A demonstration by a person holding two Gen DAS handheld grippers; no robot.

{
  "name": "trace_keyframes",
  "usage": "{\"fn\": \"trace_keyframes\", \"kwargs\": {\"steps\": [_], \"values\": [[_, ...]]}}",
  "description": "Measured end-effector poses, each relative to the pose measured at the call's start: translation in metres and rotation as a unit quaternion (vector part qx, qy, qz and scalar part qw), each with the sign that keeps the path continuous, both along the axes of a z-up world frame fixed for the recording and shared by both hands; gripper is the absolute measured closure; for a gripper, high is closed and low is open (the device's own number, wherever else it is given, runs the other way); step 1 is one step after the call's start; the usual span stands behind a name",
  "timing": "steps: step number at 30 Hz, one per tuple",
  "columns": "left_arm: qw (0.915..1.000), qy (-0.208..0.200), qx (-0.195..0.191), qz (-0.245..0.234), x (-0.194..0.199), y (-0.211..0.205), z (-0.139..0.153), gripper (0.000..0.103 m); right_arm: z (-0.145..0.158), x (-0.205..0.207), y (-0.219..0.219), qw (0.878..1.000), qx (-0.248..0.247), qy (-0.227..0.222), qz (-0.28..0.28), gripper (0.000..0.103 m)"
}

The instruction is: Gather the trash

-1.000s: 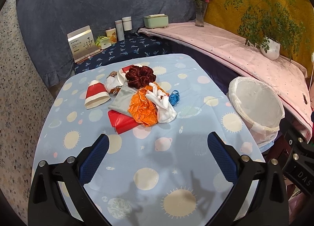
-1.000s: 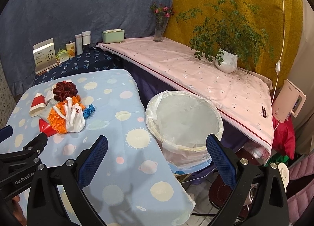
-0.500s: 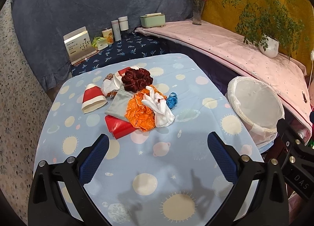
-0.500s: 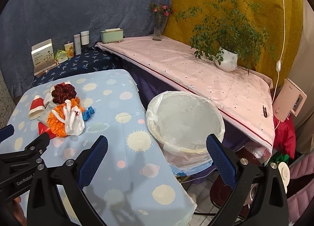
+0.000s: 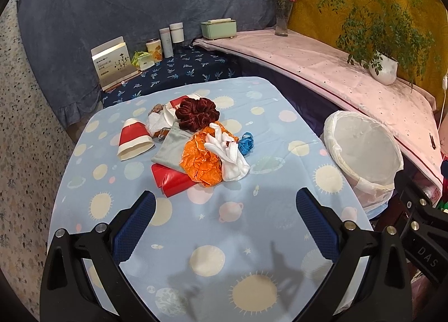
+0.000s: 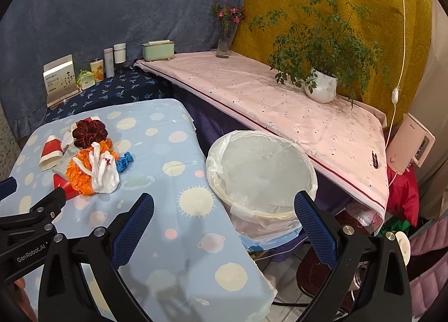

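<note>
A heap of trash lies mid-table: an orange crumpled wrapper [image 5: 200, 161], a white knotted bag [image 5: 231, 158], a blue scrap [image 5: 245, 146], a red packet [image 5: 173, 180], a grey pouch [image 5: 172, 148], a dark red scrunchie [image 5: 196, 116] and a red-and-white paper cup [image 5: 134, 140] on its side. The white-lined bin [image 5: 364, 154] stands off the table's right edge. My left gripper [image 5: 225, 226] hovers open over the near table, short of the heap. My right gripper [image 6: 224, 226] is open above the table edge and the bin [image 6: 260, 170], holding nothing. The orange wrapper [image 6: 81, 170] sits far left there.
The table wears a light blue planet-print cloth [image 5: 212, 238]. Behind it a dark blue shelf carries a card box [image 5: 113, 63], tins and bottles [image 5: 170, 37]. A pink-covered ledge [image 6: 280, 103] holds a green box, a flower vase [image 6: 225, 39] and a potted plant [image 6: 322, 84].
Both views have drifted slightly; the heap sits a little further left and higher in the left wrist view. Both grippers stay open and nothing was picked up.
</note>
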State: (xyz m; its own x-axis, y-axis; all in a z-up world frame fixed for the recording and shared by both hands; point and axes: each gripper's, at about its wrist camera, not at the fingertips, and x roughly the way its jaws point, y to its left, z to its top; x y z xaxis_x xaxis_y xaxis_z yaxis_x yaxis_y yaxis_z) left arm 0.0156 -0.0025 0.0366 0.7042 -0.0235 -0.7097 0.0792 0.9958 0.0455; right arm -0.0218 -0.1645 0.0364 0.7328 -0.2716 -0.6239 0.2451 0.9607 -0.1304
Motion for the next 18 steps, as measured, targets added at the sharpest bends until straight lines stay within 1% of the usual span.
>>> {"fn": "trace_keyframes", "kwargs": {"steps": [9,18], "values": [[1.0,-0.002,-0.003,-0.004,-0.008,0.0,0.001,0.007,0.009,-0.007,0.006,1.0,-0.011,-0.005,-0.001,0.007],[1.0,0.0,-0.005,-0.007,-0.01,-0.001,0.004,0.007,0.009,-0.007,0.004,1.0,-0.016,0.001,-0.007,0.007]]}}
